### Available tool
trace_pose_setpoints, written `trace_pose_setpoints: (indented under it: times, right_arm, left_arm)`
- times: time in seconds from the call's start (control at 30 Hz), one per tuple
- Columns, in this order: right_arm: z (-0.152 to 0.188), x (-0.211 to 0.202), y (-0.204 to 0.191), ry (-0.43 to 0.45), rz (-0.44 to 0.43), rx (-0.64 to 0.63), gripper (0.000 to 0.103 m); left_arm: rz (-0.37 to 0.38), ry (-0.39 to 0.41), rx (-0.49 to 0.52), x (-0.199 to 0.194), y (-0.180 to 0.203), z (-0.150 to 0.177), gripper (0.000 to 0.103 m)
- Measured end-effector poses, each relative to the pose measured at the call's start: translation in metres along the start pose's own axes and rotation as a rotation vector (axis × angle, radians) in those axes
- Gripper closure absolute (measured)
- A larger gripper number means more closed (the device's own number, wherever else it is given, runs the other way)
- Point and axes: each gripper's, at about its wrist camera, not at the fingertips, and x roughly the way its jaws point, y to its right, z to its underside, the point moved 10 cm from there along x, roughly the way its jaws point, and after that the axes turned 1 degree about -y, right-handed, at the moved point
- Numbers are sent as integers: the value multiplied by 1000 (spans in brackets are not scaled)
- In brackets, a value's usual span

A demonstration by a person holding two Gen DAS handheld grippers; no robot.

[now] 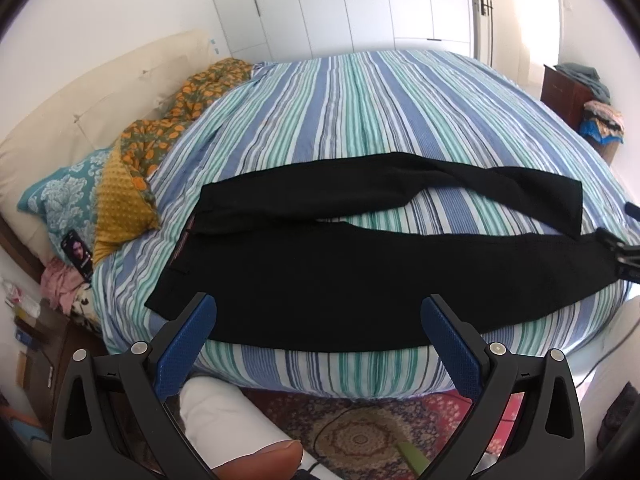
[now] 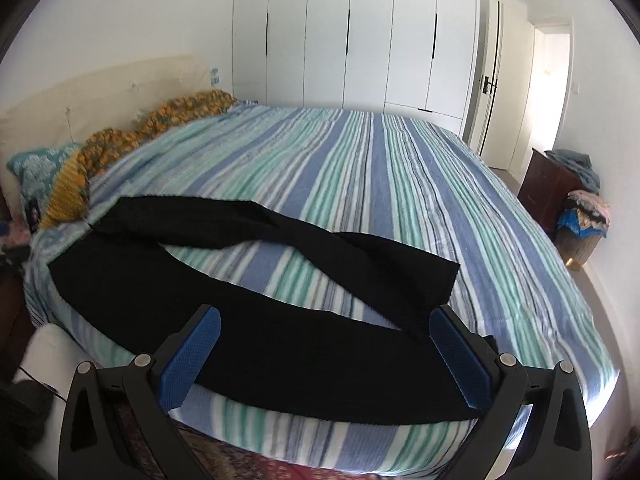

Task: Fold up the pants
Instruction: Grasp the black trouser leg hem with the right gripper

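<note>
Black pants lie spread across the near edge of the striped bed, waist to the left, both legs running right, the far leg bent apart from the near one. My left gripper is open and empty, hovering over the near leg close to the waist. My right gripper is open and empty above the near leg's cuff end; it also shows at the right edge of the left wrist view. The far leg's cuff lies just beyond the right finger.
Pillows and an orange patterned blanket lie at the bed's left with a phone. White wardrobes stand behind. A dark cabinet with clothes stands at right. A patterned rug and my leg are below.
</note>
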Motion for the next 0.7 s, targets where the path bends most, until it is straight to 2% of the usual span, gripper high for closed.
trace_pose_setpoints:
  times: [0.03, 0.1, 0.13, 0.27, 0.33, 0.43, 0.47, 0.53, 0.57, 0.63, 0.7]
  right_arm:
    - [6, 27, 8, -49, 16, -42, 2]
    - [18, 80, 17, -135, 9, -117, 21]
    - [21, 102, 17, -168, -3, -148, 25]
    - [17, 172, 15, -197, -30, -266, 27]
    - [14, 208, 19, -232, -7, -296, 35]
    - [22, 258, 29, -323, 31, -362, 37]
    - [26, 268, 29, -339, 32, -380, 38]
    - [27, 275, 32, -354, 15, -375, 72]
    - [22, 273, 37, -361, 38, -367, 91]
    - [-1, 259, 45, -361, -6, -294, 94]
    - [-42, 242, 61, -355, -64, -201, 94]
  left_arm:
    - [-2, -9, 7, 2, 2, 3, 1]
    - [-15, -26, 16, 5, 4, 7, 1]
    - [-21, -34, 17, 6, 4, 10, 1]
    - [-28, -76, 5, 15, 1, 15, 1]
    - [-33, -92, 4, 20, 1, 16, 1]
    - [-49, -110, 18, 28, 1, 19, 1]
    - [-53, -118, 22, 31, 2, 21, 1]
    - [-53, -138, 24, 38, 2, 25, 1]
    - [-48, -148, 22, 41, 3, 28, 1]
    - [-37, -166, 23, 47, 4, 32, 1]
    - [-30, -179, 35, 53, 8, 33, 1]
